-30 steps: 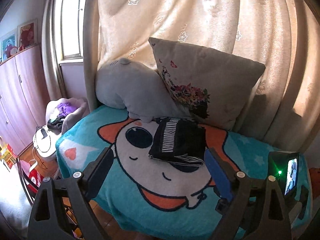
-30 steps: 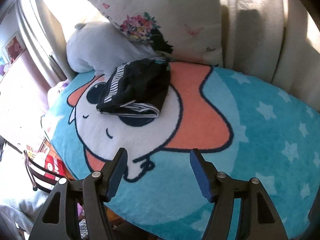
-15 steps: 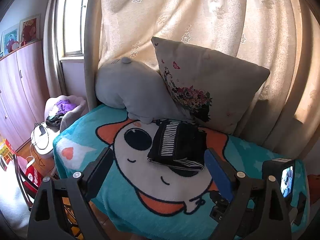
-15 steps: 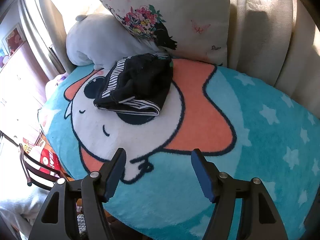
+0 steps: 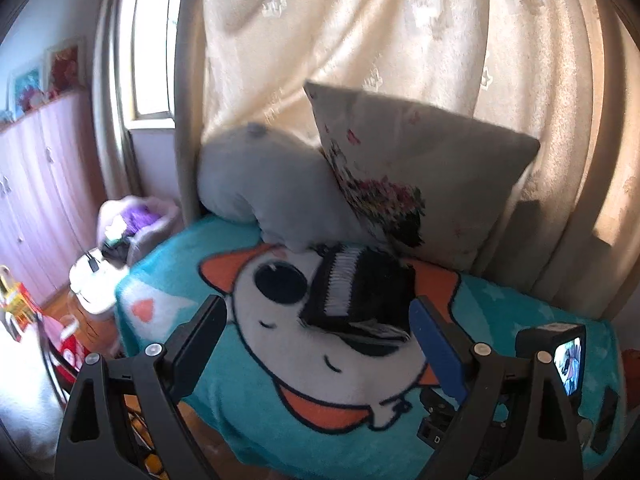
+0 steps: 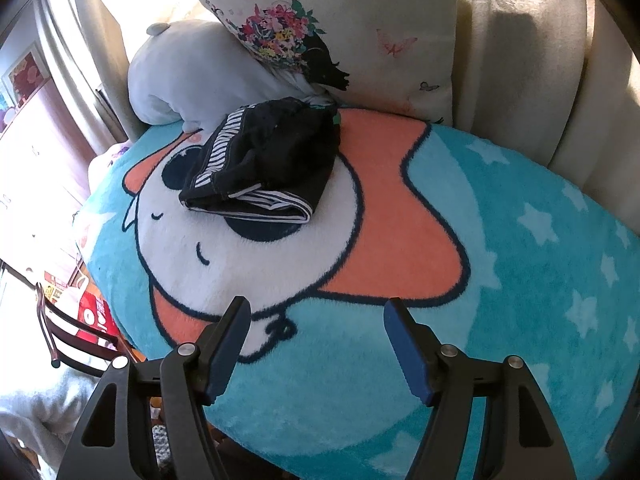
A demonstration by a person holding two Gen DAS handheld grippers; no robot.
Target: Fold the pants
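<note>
Black pants with white striped trim (image 6: 264, 168) lie folded into a compact bundle on the teal cartoon blanket (image 6: 500, 264), near the pillows; they also show in the left wrist view (image 5: 360, 292). My left gripper (image 5: 316, 344) is open and empty, held back from the bundle above the blanket's near edge. My right gripper (image 6: 316, 344) is open and empty, over the blanket's front part, well short of the pants. The right gripper's body and camera screen show in the left wrist view (image 5: 568, 364).
A grey plush pillow (image 6: 188, 80) and a floral cushion (image 6: 360, 32) lean against the cream curtain (image 5: 360, 40) behind the pants. At left, past the bed edge, stand a wooden wardrobe (image 5: 32, 200), a cluttered stool (image 5: 96, 280) and a dark chair frame (image 6: 68, 328).
Both grippers have pulled back and risen slightly from the bed, staying open. The folded pants have not moved.
</note>
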